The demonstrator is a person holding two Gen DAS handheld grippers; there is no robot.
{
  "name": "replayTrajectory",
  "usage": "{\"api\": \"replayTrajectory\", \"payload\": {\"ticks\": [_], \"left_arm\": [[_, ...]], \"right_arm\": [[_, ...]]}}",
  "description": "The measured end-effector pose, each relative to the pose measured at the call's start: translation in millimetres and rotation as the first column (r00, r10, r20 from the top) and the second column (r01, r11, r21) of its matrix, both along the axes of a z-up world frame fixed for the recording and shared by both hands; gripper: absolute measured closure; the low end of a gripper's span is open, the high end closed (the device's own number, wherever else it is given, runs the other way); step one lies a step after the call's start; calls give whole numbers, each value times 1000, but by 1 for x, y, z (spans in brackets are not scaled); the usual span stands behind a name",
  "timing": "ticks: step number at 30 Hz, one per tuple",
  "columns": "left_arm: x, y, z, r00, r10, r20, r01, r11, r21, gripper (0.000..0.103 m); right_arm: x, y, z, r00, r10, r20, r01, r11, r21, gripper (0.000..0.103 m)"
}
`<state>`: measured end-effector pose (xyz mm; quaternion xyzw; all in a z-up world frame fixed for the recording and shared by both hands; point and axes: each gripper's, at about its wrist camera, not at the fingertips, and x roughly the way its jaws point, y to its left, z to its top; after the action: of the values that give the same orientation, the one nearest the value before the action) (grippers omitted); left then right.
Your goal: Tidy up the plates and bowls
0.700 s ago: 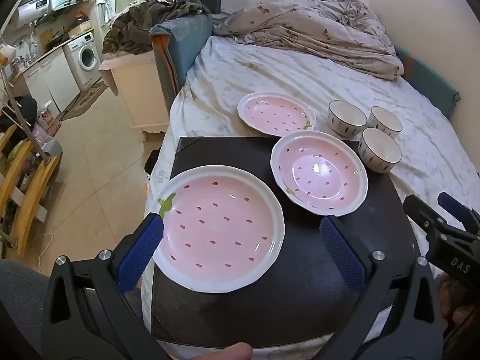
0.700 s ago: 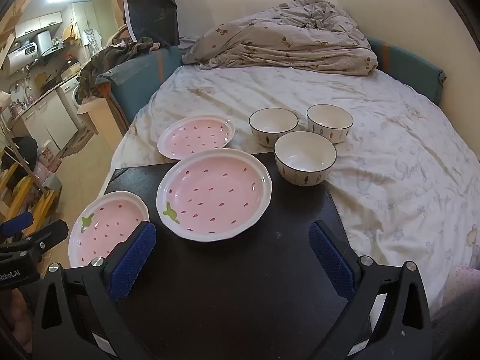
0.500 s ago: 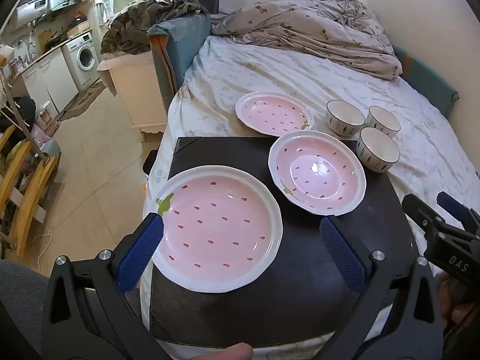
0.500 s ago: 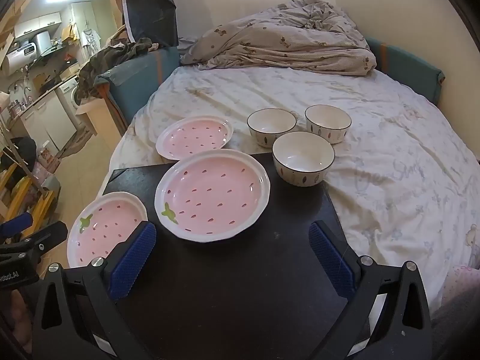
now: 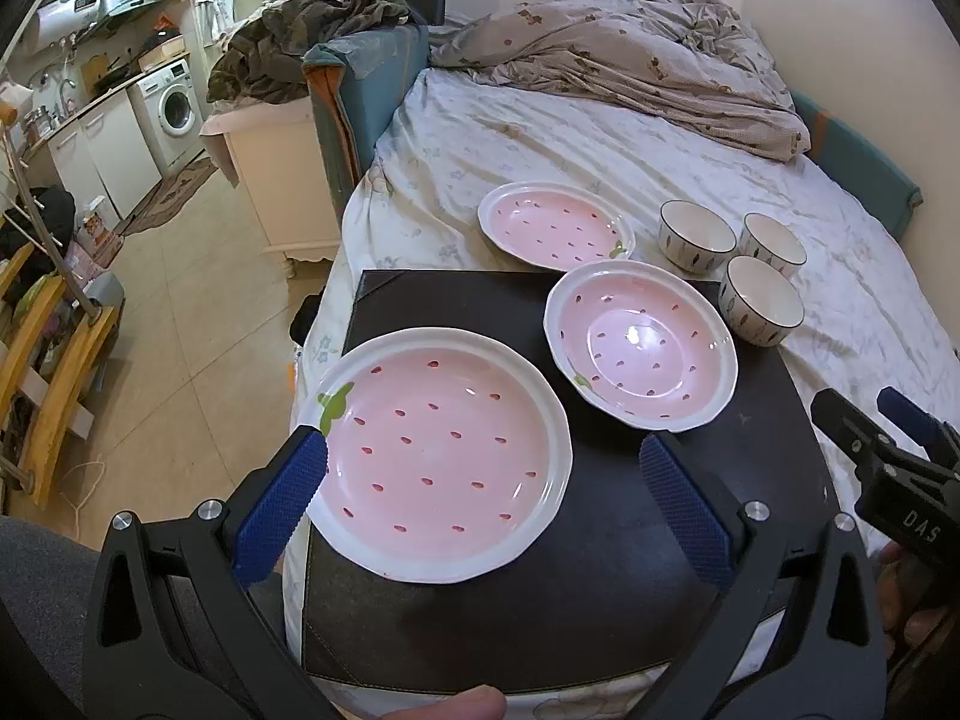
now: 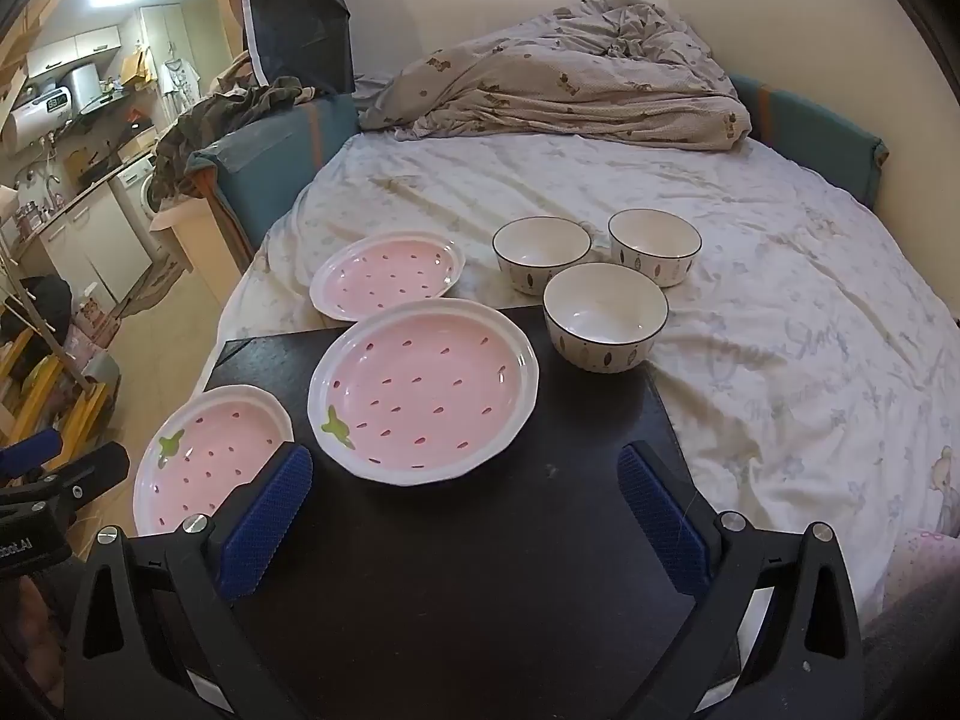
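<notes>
A: What do we have in front of us?

B: We see a black board (image 5: 600, 570) lying on the near end of the bed (image 5: 540, 132). Two pink strawberry-pattern plates sit on it: the near plate (image 5: 438, 456) at the board's near left, overhanging its left edge, and the middle plate (image 5: 639, 348) further along to the right. A third, the far plate (image 5: 555, 225), rests on the sheet just beyond the board's far edge.

A: And the bowls?

B: We count three white bowls with dark rims, clustered right of the far plate. The near bowl (image 6: 605, 315) sits at the board's far right corner; whether it rests on the board or the sheet we cannot tell. The left bowl (image 6: 540, 252) and right bowl (image 6: 654, 246) stand on the sheet behind it, close together.

A: Anything inside them?

B: Nothing we can see; every plate and bowl shows only its own glaze.

A: How do our tongs stand?

B: Our left gripper (image 5: 483, 498) is spread wide, gripping nothing; its blue pads (image 5: 282, 504) flank the near plate from above, the left pad overlapping the plate's left rim in the view, though we cannot tell whether it touches. Our right gripper (image 6: 462, 516) is equally wide, holding nothing, over bare board near the middle plate.

A: What lies beyond?

B: A crumpled duvet (image 6: 570, 90) at the bed's far end, and a washing machine (image 5: 171, 102) far left
</notes>
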<state>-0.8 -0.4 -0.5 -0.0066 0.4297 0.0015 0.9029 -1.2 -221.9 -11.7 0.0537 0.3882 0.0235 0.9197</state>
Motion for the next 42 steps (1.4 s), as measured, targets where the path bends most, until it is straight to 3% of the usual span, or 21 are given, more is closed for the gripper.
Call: {"api": "replayTrajectory", "payload": {"ticks": [42], "left_arm": [[1, 0, 2, 1000, 4, 1, -4, 1000, -2, 0]], "right_arm": [[-2, -3, 2, 1000, -9, 7, 9, 1000, 10, 0]]}}
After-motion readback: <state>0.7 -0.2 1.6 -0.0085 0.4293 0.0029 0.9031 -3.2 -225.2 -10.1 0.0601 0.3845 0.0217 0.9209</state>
